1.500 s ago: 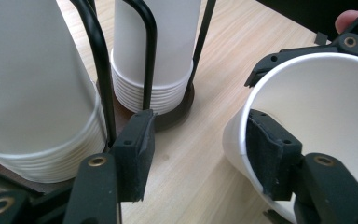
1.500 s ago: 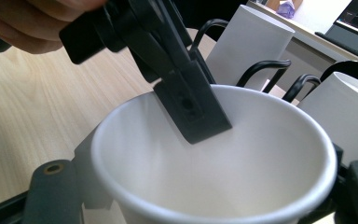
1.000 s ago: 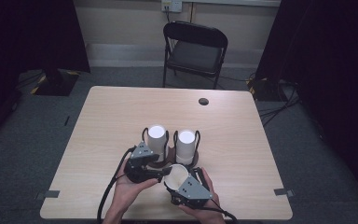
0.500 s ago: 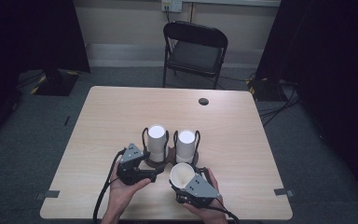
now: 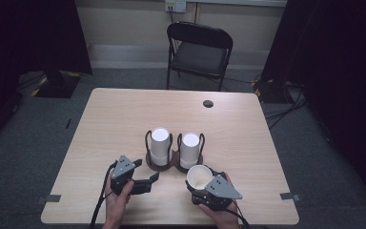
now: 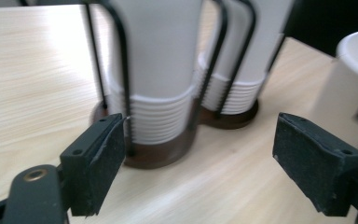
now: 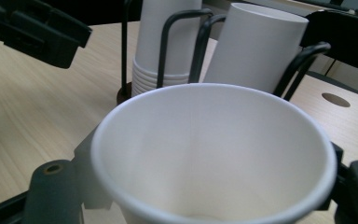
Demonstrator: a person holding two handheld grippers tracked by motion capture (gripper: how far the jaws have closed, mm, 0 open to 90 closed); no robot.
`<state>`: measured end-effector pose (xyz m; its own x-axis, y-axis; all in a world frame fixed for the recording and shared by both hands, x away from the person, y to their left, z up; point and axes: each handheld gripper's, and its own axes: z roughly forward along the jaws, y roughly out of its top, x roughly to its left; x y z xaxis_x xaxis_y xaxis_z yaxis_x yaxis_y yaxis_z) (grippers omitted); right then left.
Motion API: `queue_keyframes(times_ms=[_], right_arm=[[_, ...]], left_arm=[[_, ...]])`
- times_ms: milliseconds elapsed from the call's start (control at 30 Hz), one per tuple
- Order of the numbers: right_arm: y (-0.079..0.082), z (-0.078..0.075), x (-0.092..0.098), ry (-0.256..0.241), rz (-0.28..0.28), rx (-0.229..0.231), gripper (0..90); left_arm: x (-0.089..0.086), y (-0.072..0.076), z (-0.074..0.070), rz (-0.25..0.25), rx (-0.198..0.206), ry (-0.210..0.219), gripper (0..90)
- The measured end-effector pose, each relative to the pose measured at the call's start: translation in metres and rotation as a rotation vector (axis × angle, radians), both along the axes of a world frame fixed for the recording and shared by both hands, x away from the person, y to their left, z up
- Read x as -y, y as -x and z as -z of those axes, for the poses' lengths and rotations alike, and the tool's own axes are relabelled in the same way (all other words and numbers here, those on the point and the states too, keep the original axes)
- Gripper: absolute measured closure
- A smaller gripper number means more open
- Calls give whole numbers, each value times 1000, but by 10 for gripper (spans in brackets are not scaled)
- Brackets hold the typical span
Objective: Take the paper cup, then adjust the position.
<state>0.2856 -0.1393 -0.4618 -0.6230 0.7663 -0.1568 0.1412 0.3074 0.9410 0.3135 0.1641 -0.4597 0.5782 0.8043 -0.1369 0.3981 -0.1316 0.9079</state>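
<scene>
Cup (image 5: 198,177) gripped in right claw (image 5: 201,187); left claw (image 5: 153,180) open beside rack (image 5: 174,161).

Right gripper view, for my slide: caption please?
Right tongs hold a white paper cup, mouth to camera, before two racked cup stacks.

- No text, label, brand, number or sign can be read in any view.
- The paper cups (image 5: 160,146) in the wire holder (image 5: 174,160) are plain white, with no print.
- The cup (image 7: 214,154) gripped in the right gripper (image 5: 205,188) is plain white inside and out.
- The grey plates on the grippers show no markings.
</scene>
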Motion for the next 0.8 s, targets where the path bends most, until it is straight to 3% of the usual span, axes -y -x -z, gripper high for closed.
queue_keyframes(times_ms=[300,533,800], right_arm=[[-13,-3,14,-46,30,-36,241],[-29,-10,26,-84,73,-41,243],[-46,-16,41,-103,127,-39,243]], left_arm=[[-10,6,23,-137,67,24,156],[-16,10,35,-186,73,22,158],[-19,14,36,-228,98,31,158]])
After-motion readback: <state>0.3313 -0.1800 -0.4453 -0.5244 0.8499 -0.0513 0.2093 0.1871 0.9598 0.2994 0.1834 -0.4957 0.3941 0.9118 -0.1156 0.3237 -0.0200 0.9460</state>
